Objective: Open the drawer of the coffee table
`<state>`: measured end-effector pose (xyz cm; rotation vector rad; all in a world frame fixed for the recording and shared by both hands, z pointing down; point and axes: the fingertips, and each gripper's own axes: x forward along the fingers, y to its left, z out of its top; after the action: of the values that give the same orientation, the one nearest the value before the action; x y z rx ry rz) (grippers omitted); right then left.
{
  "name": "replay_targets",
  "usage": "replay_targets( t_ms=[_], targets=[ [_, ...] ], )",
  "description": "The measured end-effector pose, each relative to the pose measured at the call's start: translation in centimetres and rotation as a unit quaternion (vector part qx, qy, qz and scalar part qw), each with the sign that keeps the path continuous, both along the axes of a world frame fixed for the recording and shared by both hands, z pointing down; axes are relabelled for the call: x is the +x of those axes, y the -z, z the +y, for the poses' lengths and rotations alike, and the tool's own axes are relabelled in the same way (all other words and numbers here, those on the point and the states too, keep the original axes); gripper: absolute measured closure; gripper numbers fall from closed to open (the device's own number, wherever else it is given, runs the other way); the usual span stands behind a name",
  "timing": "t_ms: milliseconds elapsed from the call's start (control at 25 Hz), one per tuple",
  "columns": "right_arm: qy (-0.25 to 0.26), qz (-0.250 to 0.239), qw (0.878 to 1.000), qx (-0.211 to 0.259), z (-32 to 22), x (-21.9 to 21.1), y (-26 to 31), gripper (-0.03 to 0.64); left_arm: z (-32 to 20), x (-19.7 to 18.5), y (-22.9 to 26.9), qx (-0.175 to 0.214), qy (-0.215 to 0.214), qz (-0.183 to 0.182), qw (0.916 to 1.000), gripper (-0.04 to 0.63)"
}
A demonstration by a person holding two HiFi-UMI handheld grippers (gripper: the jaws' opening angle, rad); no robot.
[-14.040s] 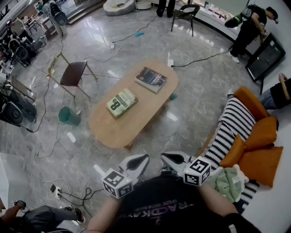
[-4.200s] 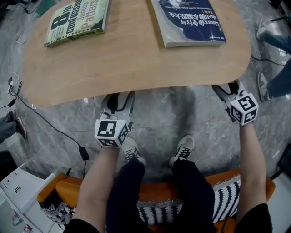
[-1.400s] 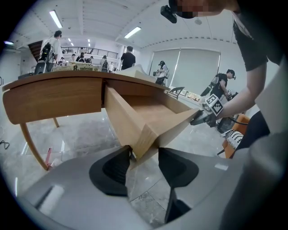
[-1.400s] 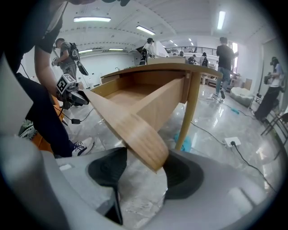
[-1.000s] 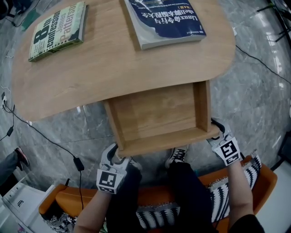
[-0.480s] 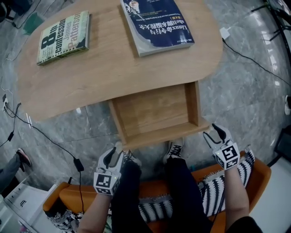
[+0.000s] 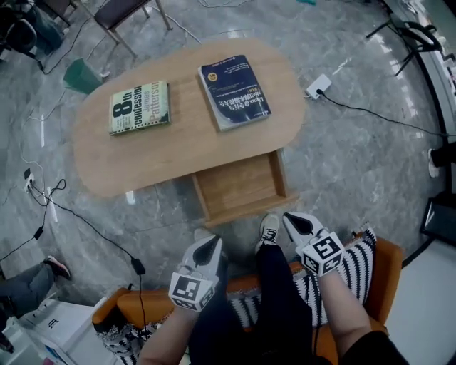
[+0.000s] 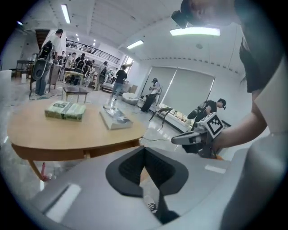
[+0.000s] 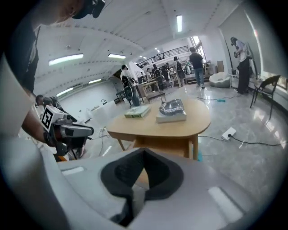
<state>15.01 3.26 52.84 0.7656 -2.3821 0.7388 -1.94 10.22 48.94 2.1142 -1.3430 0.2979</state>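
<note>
The oval wooden coffee table [image 7: 142,153] carries a green book [image 7: 139,107] and a blue book [image 7: 234,91]. Its drawer [image 7: 239,187] stands pulled out toward me, and its inside looks bare. Both grippers hover above my lap, well short of the drawer front. My left gripper [image 7: 211,246] has just closed its jaws, with nothing between them [image 8: 144,150]. My right gripper [image 7: 293,221] has likewise just closed empty [image 9: 143,155]. In each gripper view the table [image 8: 67,130] [image 9: 180,126] lies ahead, and the other gripper shows at the side.
I sit on an orange sofa [image 7: 385,264] with a striped blanket [image 7: 356,264]; my shoe [image 7: 269,229] rests near the drawer. On the floor lie cables and a power strip [image 7: 317,85]. A green bin [image 7: 84,76] and a chair [image 7: 125,11] stand beyond the table.
Both grippers rose from beside the drawer front toward my lap, and their jaws went from open to shut. The table now looks smaller and farther. The drawer stayed pulled out.
</note>
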Motion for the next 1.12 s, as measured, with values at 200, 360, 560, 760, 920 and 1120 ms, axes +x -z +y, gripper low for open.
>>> replay_targets(
  t_ms=[200, 360, 560, 760, 920, 1120],
  targets=[
    [0.035, -0.046, 0.998, -0.012, 3.9, -5.5, 12.6, 0.615, 1.1, 4.0, 12.6, 0.011, -0.046, 0.035, 0.9982, 0.592],
    [0.052, -0.067, 0.996, -0.002, 5.9, -6.8, 21.5, 0.615, 2.2, 5.3, 20.6, 0.013, -0.077, 0.041, 0.9961, 0.592],
    [0.043, -0.090, 0.995, 0.014, 7.1, -6.1, 29.4, 0.615, 2.7, 4.9, 28.3, 0.040, -0.090, 0.045, 0.9941, 0.592],
    [0.038, -0.103, 0.993, 0.047, 7.5, -5.3, 34.9, 0.615, 3.4, 4.1, 31.8, 0.043, -0.093, 0.047, 0.9936, 0.592],
    [0.026, -0.123, 0.991, 0.050, 8.0, -4.8, 37.2, 0.615, 3.6, 4.4, 33.6, 0.055, -0.101, 0.060, 0.9916, 0.592],
    [0.049, -0.124, 0.990, 0.044, 9.5, -5.1, 37.8, 0.615, 3.5, 4.8, 34.6, 0.061, -0.109, 0.051, 0.9909, 0.592]
  ],
)
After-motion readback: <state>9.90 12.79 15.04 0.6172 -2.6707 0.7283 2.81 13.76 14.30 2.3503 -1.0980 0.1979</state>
